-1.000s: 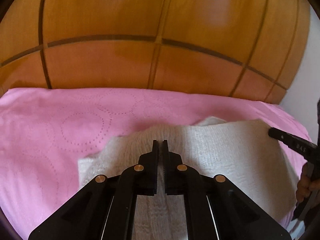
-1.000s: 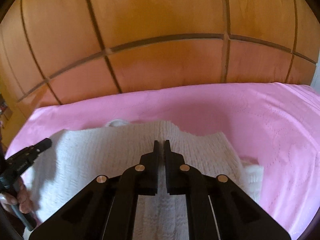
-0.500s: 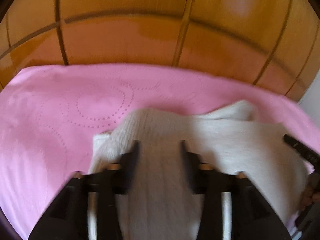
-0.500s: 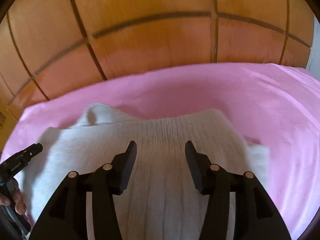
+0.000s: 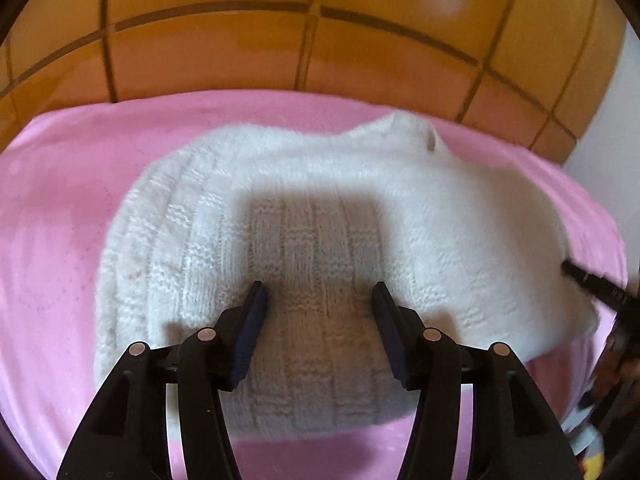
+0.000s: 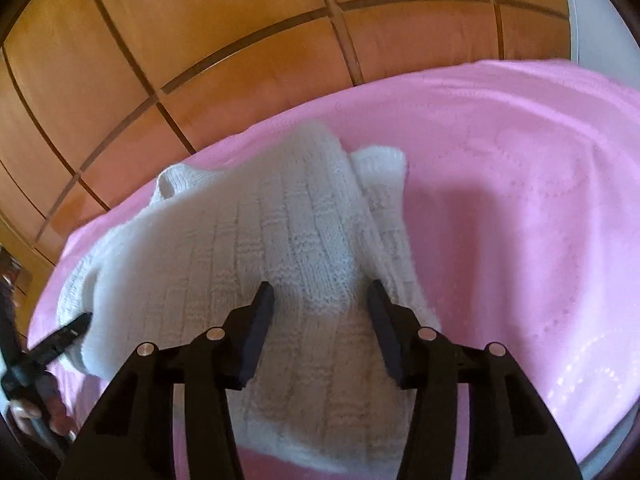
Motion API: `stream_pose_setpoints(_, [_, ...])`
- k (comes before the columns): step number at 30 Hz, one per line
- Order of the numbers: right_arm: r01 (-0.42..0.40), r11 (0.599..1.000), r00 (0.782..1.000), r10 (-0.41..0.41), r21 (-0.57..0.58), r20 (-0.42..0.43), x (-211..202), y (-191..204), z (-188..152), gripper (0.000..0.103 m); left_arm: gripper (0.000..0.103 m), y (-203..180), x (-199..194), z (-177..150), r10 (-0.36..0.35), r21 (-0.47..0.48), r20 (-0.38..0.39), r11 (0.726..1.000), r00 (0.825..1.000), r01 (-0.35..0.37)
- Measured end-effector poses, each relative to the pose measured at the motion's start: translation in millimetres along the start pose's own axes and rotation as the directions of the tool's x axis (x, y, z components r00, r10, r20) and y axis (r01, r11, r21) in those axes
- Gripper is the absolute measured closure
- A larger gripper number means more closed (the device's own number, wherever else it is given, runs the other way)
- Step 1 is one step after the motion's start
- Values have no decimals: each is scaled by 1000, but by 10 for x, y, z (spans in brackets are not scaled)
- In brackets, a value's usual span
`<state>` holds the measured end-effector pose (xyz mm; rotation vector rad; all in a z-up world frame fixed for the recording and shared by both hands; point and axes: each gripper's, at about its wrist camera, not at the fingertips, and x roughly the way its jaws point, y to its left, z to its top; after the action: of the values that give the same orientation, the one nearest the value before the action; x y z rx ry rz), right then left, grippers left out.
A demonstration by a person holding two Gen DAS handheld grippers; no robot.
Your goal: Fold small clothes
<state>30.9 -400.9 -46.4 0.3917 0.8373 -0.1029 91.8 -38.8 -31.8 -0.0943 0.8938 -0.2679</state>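
A white knitted sweater (image 5: 320, 240) lies on a bed with a pink bedspread (image 5: 60, 240), close to the near edge and a bit toward the right side of the bed. Behind the bed stands a wall of orange wooden panels (image 5: 360, 60). The sweater looks already folded over, with one layer lying on top of another and a sleeve end (image 6: 380, 160) poking out at the far side. The left gripper (image 5: 319, 296) hangs just over the sweater with its fingers about half open, and nothing is held between them. The right gripper (image 6: 321, 294) is the same, half open and holding nothing, right above the knit. It looks like a fold is just done and the cloth is let go. The next move probably needs both grippers to pinch an edge and fold the sweater smaller, gently, so the soft layers do not slide apart.
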Motion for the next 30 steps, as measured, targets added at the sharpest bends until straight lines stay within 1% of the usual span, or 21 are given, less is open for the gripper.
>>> stream_pose_setpoints(1, [16, 1000, 1000, -16, -9, 2, -28, 45, -1, 46, 49, -32, -77, -3, -12, -2, 17, 1000, 1000, 12])
stream_pose_setpoints(3, [37, 999, 999, -36, -39, 29, -136, 178, -25, 40, 49, -158, -246, -72, -43, 25, 56, 999, 998, 41])
stream_pose_setpoints(5, [40, 996, 997, -34, -85, 68, -292, 357, -76, 39, 49, -288, -323, -172, -83, 68, 61, 995, 995, 79])
stream_pose_setpoints(6, [23, 995, 997, -16, -99, 73, -325, 431, -106, 36, 49, -396, -328, -246, -101, 103, 50, 990, 994, 96])
stream_pose_setpoints(8, [-16, 990, 997, 25, -140, 66, -382, 627, -220, 33, 49, -526, -240, -357, -96, 141, 18, 986, 995, 93])
stream_pose_setpoints(10, [-13, 980, 998, 24, -197, 54, -365, 789, -358, 26, 48, -566, -53, -491, -56, 148, -27, 987, 998, 60])
stream_pose_setpoints(11, [-4, 976, 999, 14, -217, 45, -326, 842, -415, 24, 48, -553, -6, -517, -47, 146, -27, 988, 999, 50])
stream_pose_setpoints(13, [46, 964, 998, -54, -261, -22, -77, 902, -572, 22, 48, -563, -39, -553, -46, 149, -9, 988, 999, 47])
stream_pose_setpoints(14, [84, 956, 994, -99, -282, -41, 63, 886, -668, 21, 48, -577, -57, -549, -52, 144, -6, 988, 999, 53])
stream_pose_setpoints(16, [85, 954, 996, -86, -288, 8, 38, 866, -757, 19, 48, -511, -250, -595, -54, 120, 15, 991, 998, 52])
stream_pose_setpoints(17, [87, 953, 996, -87, -290, 13, 36, 871, -768, 19, 47, -474, -320, -588, -40, 112, 32, 993, 999, 36])
stream_pose_setpoints(18, [86, 953, 996, -86, -290, 11, 41, 874, -762, 17, 45, -425, -408, -572, -21, 100, 56, 995, 998, 16])
stream_pose_setpoints(19, [83, 954, 996, -83, -287, 10, 44, 866, -756, 16, 37, -375, -491, -574, -4, 86, 76, 996, 997, -2])
stream_pose_setpoints(20, [81, 956, 997, -81, -283, 12, 34, 855, -759, 15, 33, -304, -499, -527, 15, 71, 93, 997, 996, -21])
stream_pose_setpoints(22, [89, 954, 996, -84, -287, 27, 36, 866, -780, 14, 33, -139, -615, -502, 62, 32, 120, 997, 991, -66])
stream_pose_setpoints(24, [99, 951, 995, -91, -292, 43, 34, 879, -795, 13, 33, 2, -691, -496, 107, -8, 126, 994, 986, -107])
stream_pose_setpoints(27, [107, 950, 994, -93, -294, 63, 36, 902, -796, 11, 33, 240, -801, -464, 149, -62, 138, 988, 979, -142])
stream_pose_setpoints(30, [110, 948, 993, -90, -300, 79, 53, 900, -818, 10, 33, 397, -856, -458, 186, -92, 143, 980, 972, -174])
